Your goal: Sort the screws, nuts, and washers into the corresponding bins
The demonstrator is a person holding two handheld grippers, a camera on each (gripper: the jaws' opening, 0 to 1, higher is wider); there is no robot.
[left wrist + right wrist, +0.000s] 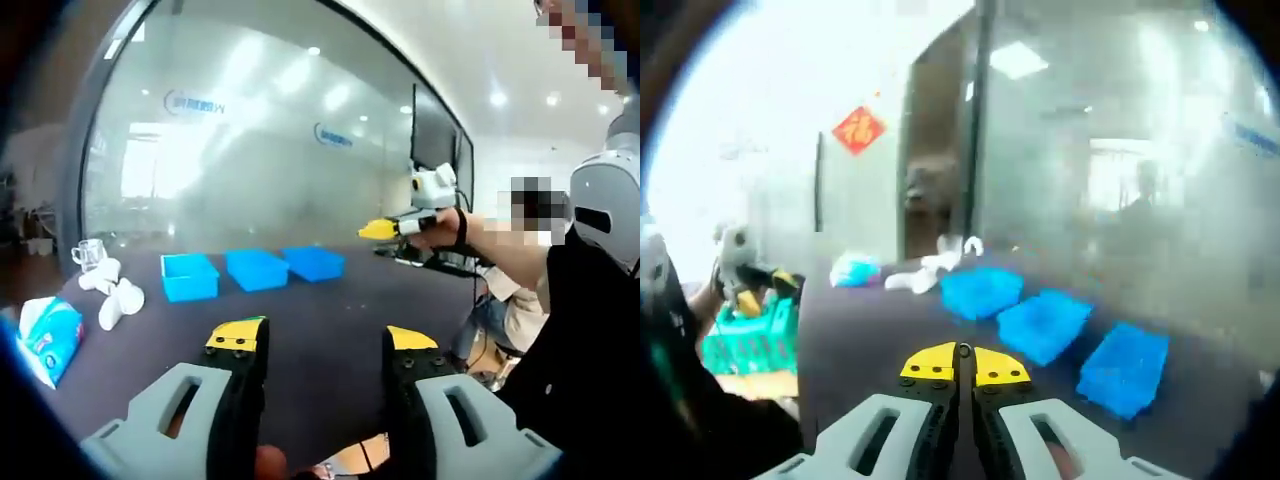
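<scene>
Three blue bins stand in a row on the dark table (pixel 330 330): left bin (pixel 189 276), middle bin (pixel 257 268), right bin (pixel 313 262). My left gripper (pixel 323 338) hovers open over the table's near edge, well short of the bins, with nothing between its yellow-tipped jaws. A hand holds my right gripper (pixel 388 229) in the air, off to the right of the bins. In the right gripper view its jaws (pixel 963 365) are shut together and hold nothing, and the same bins (pixel 1043 324) lie ahead and to the right. I can make out no screws, nuts or washers.
White cups (pixel 115 298), a clear glass (pixel 88 253) and a blue tissue pack (pixel 45 338) sit at the table's left. A glass wall runs behind the table. A person (pixel 585 330) stands at the right. A green crate (pixel 750 340) shows beyond the table's edge.
</scene>
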